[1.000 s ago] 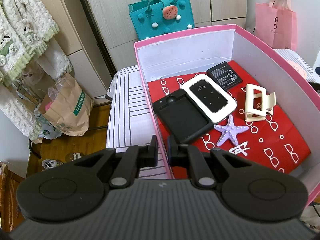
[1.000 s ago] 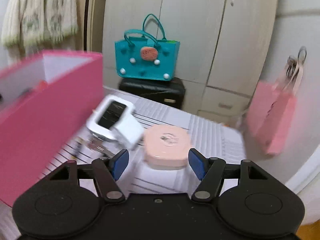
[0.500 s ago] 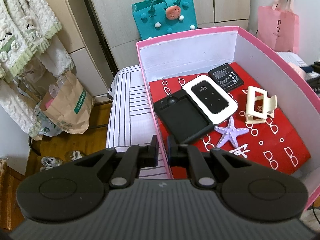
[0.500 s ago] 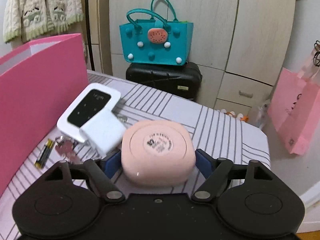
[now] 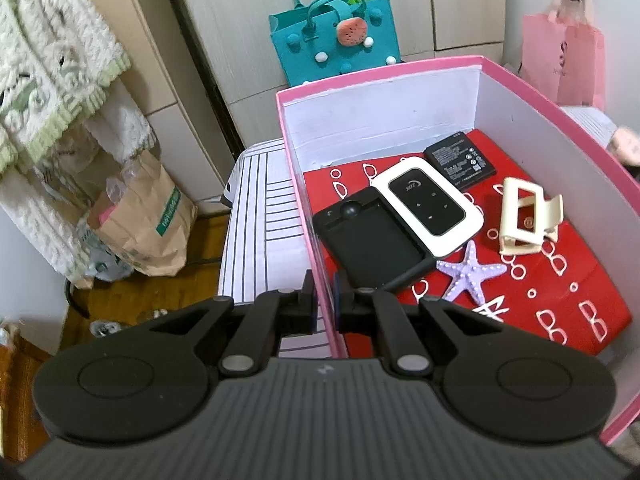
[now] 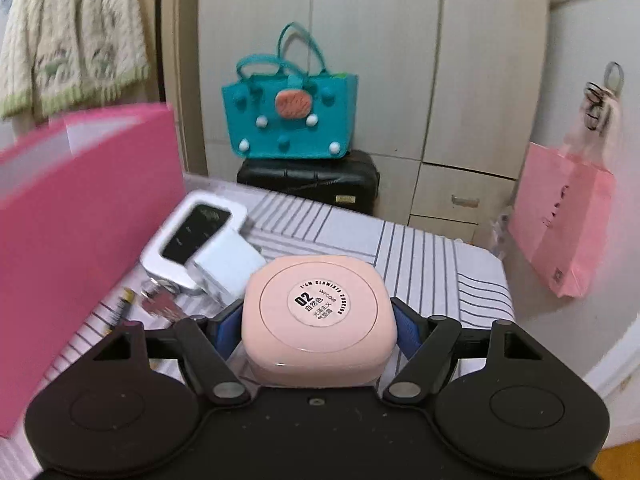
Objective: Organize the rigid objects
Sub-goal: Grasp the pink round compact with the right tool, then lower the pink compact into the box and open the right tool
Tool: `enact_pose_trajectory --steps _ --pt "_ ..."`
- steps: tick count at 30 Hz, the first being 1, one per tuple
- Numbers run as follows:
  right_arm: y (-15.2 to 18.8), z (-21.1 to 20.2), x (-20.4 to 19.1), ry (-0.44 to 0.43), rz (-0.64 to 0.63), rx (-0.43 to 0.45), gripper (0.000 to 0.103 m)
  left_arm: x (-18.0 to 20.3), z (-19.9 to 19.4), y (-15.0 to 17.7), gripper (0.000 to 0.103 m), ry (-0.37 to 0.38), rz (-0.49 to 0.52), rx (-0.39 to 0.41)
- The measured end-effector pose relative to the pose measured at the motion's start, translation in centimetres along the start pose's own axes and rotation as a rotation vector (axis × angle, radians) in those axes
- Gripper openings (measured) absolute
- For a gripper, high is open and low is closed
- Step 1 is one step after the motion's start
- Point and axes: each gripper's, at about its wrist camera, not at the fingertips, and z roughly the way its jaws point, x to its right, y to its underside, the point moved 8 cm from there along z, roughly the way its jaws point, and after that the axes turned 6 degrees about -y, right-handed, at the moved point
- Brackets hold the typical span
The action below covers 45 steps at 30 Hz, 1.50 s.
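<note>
My left gripper (image 5: 325,300) is shut on the near left wall of the pink box (image 5: 304,196). Inside lie a black case (image 5: 372,244), a white-rimmed device (image 5: 428,204), a black battery (image 5: 460,160), a cream clip (image 5: 528,216) and a purple starfish (image 5: 470,272) on red paper. My right gripper (image 6: 318,326) is shut on a pink rounded compact (image 6: 320,316), held just above the striped table (image 6: 432,264). Behind it lie a white device (image 6: 196,232), a white charger (image 6: 228,268), a battery (image 6: 120,308) and a small pink item (image 6: 158,302).
The pink box's outer wall (image 6: 80,232) stands left of the right gripper. A teal bag (image 6: 292,120) sits on a black suitcase (image 6: 312,180) behind the table. A pink bag (image 6: 568,216) hangs at right. A paper bag (image 5: 140,220) stands on the floor at left.
My right gripper moved forward around the pink compact and closed on it; the compact now sits higher between the fingers. The left gripper has stayed shut on the box wall.
</note>
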Motion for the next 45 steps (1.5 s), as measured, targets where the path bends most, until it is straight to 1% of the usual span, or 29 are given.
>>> enact_pose_trajectory --steps 2,4,7,11,13,16,18,22,25,27,28,30,32,33,35,37,38,39,40,43,45 --pt "-0.7 -1.9 -1.3 -0.03 0.0 0.022 0.079 0.1 0.0 0.0 0.007 -0.013 0.021 0.0" --pt "-1.8 -3.7 -3.3 -0.087 0.004 0.045 0.079 0.2 0.0 -0.1 0.007 -0.017 0.026 -0.001" --pt "-3.8 -6.0 -7.1 -0.229 0.013 0.064 0.079 0.2 0.2 -0.1 0.007 -0.018 0.025 -0.008" --pt "-7.6 -7.2 -13.2 -0.423 -0.059 0.065 0.079 0.3 0.3 -0.2 0.007 -0.021 0.026 0.002" --pt "-9.0 -6.1 -16.0 -0.476 -0.089 0.004 0.079 0.2 0.3 -0.2 0.006 -0.021 0.015 0.006" --pt "-9.4 -2.9 -19.0 -0.52 -0.074 -0.144 0.079 0.3 0.3 -0.2 0.006 -0.024 0.015 0.007" --pt "-9.0 -0.6 -20.4 -0.544 -0.044 -0.234 0.079 0.4 0.3 -0.2 0.006 -0.026 0.013 0.006" --pt "-7.0 2.5 -22.6 -0.586 0.017 -0.394 0.079 0.6 0.2 0.0 0.006 -0.031 0.015 0.008" --pt "-4.9 4.4 -23.2 -0.563 0.064 -0.523 0.079 0.5 0.3 0.1 0.007 -0.043 0.017 0.01" --pt "-4.8 5.8 -22.9 -0.577 0.148 -0.57 0.079 0.5 0.1 0.1 0.007 -0.031 0.001 0.023" --pt "-4.8 6.2 -22.5 -0.581 0.194 -0.57 0.079 0.5 0.0 0.1 0.006 -0.029 -0.003 0.023" --pt "-4.8 6.2 -22.7 -0.628 0.232 -0.571 0.08 0.5 0.0 0.2 0.007 -0.038 0.008 0.023" --pt "-5.1 5.8 -22.6 -0.67 0.28 -0.55 0.079 0.4 0.0 0.2 0.006 -0.037 0.004 0.023" --pt "-5.3 5.4 -22.5 -0.674 0.285 -0.538 0.077 0.4 -0.1 0.2 0.006 -0.032 0.004 0.024" --pt "-5.9 4.3 -22.2 -0.69 0.266 -0.485 0.075 0.4 -0.1 0.2 0.007 -0.04 0.012 0.023" --pt "-6.6 3.1 -21.6 -0.697 0.247 -0.447 0.065 0.5 -0.1 0.2 0.007 -0.043 0.021 0.022" --pt "-6.8 2.2 -21.1 -0.695 0.226 -0.417 0.062 0.6 -0.1 0.1 0.007 -0.045 0.025 0.022" --pt "-7.0 1.1 -20.5 -0.687 0.199 -0.379 0.057 0.7 -0.2 0.1 0.007 -0.05 0.033 0.023" --pt "-7.2 0.1 -19.8 -0.669 0.169 -0.34 0.048 0.8 -0.2 0.1 0.007 -0.051 0.037 0.024" --pt "-7.6 -2.6 -17.1 -0.582 0.101 -0.2 0.045 0.8 -0.2 0.1 0.007 -0.052 0.044 0.024" --pt "-7.0 -4.2 -14.7 -0.513 0.085 -0.122 0.045 0.8 -0.2 0.1 0.007 -0.053 0.041 0.023"
